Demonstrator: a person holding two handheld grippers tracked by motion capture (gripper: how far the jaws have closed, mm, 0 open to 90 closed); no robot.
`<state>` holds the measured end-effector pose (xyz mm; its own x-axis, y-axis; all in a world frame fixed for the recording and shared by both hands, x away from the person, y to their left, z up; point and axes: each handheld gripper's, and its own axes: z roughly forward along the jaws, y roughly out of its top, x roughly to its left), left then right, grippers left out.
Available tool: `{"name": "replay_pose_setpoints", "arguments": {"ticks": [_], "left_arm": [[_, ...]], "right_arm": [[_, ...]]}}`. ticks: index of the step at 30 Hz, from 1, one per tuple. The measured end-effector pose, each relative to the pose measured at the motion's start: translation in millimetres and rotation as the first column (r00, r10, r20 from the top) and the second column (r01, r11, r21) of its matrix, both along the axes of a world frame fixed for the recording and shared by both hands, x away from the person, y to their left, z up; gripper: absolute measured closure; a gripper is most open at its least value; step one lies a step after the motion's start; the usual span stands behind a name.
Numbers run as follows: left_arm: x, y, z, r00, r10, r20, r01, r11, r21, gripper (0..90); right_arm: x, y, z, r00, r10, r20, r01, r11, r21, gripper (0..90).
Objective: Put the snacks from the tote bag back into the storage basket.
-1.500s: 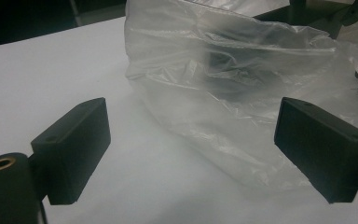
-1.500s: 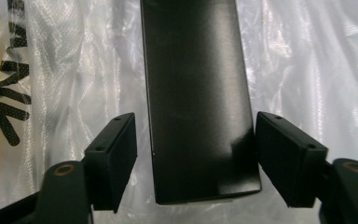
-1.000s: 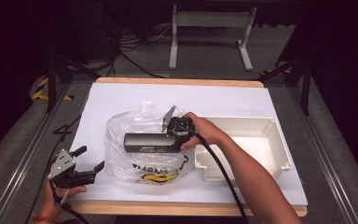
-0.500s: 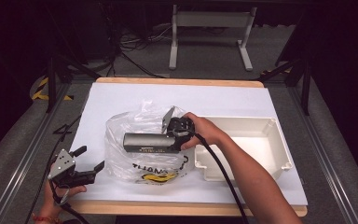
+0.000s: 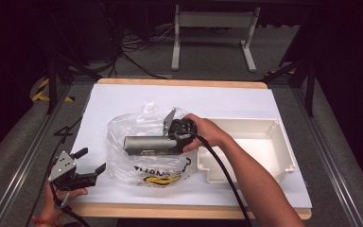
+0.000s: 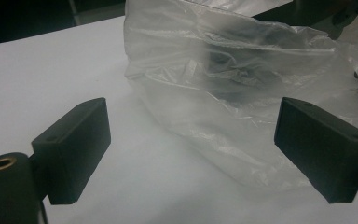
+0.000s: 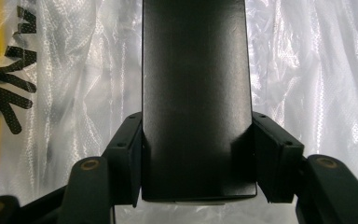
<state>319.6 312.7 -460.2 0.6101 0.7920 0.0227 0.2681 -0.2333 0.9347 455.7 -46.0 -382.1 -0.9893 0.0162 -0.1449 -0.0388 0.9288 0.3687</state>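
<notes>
Right gripper (image 5: pixel 170 142) pinches the dark box (image 5: pixel 149 143) over the plastic bag (image 5: pixel 144 168); left gripper (image 5: pixel 90 161) idle, jaws spread.

Right gripper view: both pads pressed flat against the box's (image 7: pixel 196 93) two long sides near its close end, bag (image 7: pixel 307 70) film behind. The jaws have just finished closing onto it. High view: box lies level, pointing toward the table's left, above the crumpled clear bag with yellow and black print, mid white mat (image 5: pixel 123 99). Cream tray (image 5: pixel 264 142) just right of the bag, beside the right hand (image 5: pixel 203 132). Left gripper near the mat's front-left corner, apart from the bag. Left gripper view: wide gap between pads, nothing between them, bag (image 6: pixel 242 93) ahead on the mat.
</notes>
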Motion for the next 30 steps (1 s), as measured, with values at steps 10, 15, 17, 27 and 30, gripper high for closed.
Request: {"name": "replay_pose_setpoints", "arguments": {"ticks": [10, 15, 17, 27, 30], "left_arm": [[-0.1, 0.0, 0.0, 1.0000, 0.001, 0.000, -0.001, 1.0000, 0.000, 11.4], [-0.2, 0.1, 0.0, 1.0000, 0.003, 0.001, -0.003, 1.0000, -0.001, 11.4], [-0.2, -0.1, 0.0, 1.0000, 0.005, -0.001, -0.005, 1.0000, -0.003, 11.4], [-0.3, 0.4, 0.2, 1.0000, 0.004, -0.005, -0.004, 1.0000, -0.003, 11.5], [-0.2, -0.1, -0.1, 1.0000, 0.005, 0.000, -0.005, 1.0000, -0.003, 11.5]], "right_arm": [[-1.6, -3.5, 6.0, 0.9999, 0.001, 0.011, -0.001, 1.000, 0.025, 43.3], [-3.3, -4.6, 9.4, 0.9996, 0.008, 0.027, -0.009, 0.999, 0.039, 43.3], [-3.8, -5.3, 10.7, 0.9995, 0.013, 0.030, -0.015, 0.998, 0.059, 43.3], [-6.0, -13.2, 22.6, 0.9990, 0.004, 0.044, -0.008, 0.995, 0.095, 43.3], [-7.0, -16.1, 26.6, 0.9986, 0.003, 0.052, -0.009, 0.994, 0.106, 43.3]]}}
